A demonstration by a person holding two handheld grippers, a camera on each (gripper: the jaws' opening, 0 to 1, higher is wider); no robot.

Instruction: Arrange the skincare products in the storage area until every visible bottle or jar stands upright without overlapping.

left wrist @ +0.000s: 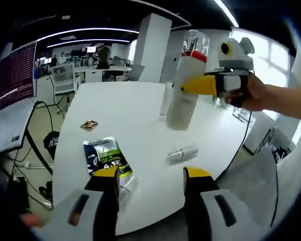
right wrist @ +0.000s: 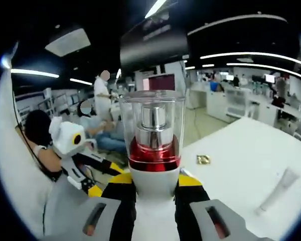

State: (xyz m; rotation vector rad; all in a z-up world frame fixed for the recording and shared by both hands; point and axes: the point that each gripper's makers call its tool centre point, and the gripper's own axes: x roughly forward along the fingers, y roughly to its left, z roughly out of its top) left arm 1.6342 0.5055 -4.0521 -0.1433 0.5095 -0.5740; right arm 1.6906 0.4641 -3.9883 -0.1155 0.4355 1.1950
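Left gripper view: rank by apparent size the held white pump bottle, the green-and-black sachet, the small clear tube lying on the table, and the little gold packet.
1. White pump bottle with red collar and clear cap, held in the right claw
2. Green-and-black sachet, nearer the camera, so its rank is unsure
3. Small clear tube lying flat
4. Little gold packet

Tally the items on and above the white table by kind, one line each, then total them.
Pump bottle, held in the right claw: 1
Tubes, one lying and one further back: 2
Printed pouch: 1
Small gold sachet: 1
Total: 5
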